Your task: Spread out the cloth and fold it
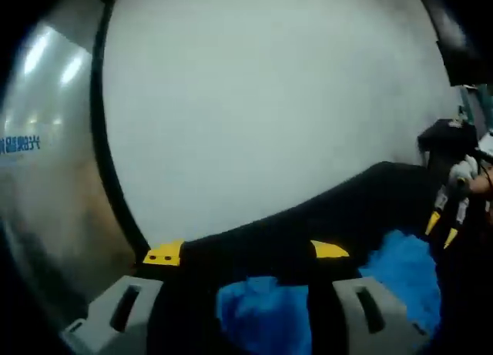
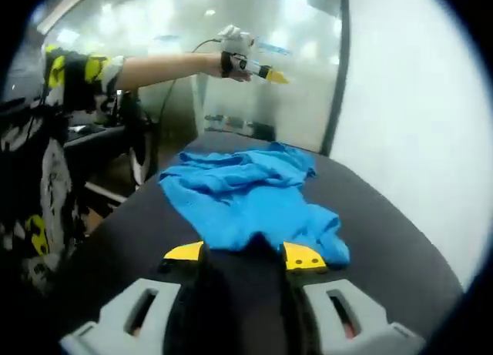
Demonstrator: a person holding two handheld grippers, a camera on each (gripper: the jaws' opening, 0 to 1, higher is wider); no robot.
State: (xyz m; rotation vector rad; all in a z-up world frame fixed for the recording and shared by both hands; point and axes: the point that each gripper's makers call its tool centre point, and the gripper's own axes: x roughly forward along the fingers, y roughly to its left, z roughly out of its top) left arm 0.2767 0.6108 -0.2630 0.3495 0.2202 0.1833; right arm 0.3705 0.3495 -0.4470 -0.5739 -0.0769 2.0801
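Cloth (image 2: 250,197), blue and crumpled, on dark table (image 2: 385,232); right tongs (image 2: 245,255) and left tongs (image 1: 246,252) both agape, empty.

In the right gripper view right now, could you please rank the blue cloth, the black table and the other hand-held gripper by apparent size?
1. Black table, largest.
2. Crumpled blue cloth.
3. Yellow-tipped left hand-held gripper, smallest, though it is farther from the camera, which shrinks it.

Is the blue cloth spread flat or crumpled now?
Crumpled: the blue cloth lies bunched in wrinkled folds on the dark table, not flat.
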